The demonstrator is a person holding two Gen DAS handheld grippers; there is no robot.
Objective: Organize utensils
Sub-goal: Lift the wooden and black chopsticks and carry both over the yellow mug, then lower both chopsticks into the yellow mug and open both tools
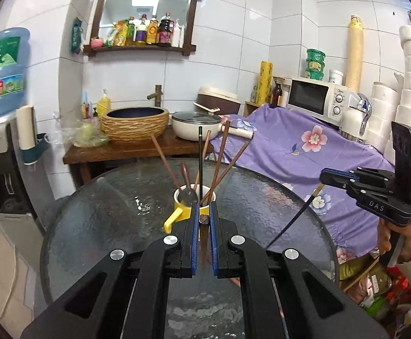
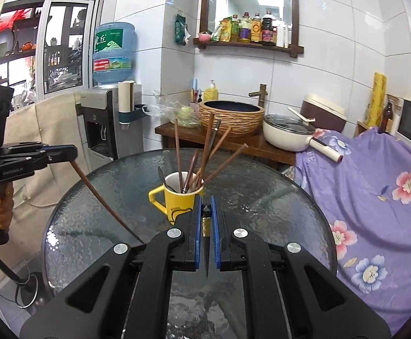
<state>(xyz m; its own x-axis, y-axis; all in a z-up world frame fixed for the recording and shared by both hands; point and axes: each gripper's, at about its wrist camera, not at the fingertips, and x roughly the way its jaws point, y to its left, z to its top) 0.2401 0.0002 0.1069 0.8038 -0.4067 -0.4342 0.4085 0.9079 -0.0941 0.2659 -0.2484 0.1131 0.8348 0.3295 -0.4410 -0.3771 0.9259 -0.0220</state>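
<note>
A yellow mug is parked near the middle of a round glass table, handle sticking out to the left. It's stuffed pretty full: several brown chopsticks are fanned out of it at different tilts, one thin black chopstick stands nearly upright among them, and a metal spoon is leaned against the rim on the left with its bowl up. From the right wrist view the white inside of the mug is seen, and the sticks are all bunched toward its right half.

The left gripper is clamped on a brown chopstick, which is pinched near its top end between the blue pads and hangs down toward the glass. In the right wrist view that same stick is seen slanting down from the left gripper, held up off the table beside the mug.

The right gripper is clamped on a black chopstick with a gold band, tip pointed down. In the left view it's seen dangling from the right gripper, clear of the table edge.

Behind the table, a lidded white pan and a woven-look basin are set on a wooden stand.
</note>
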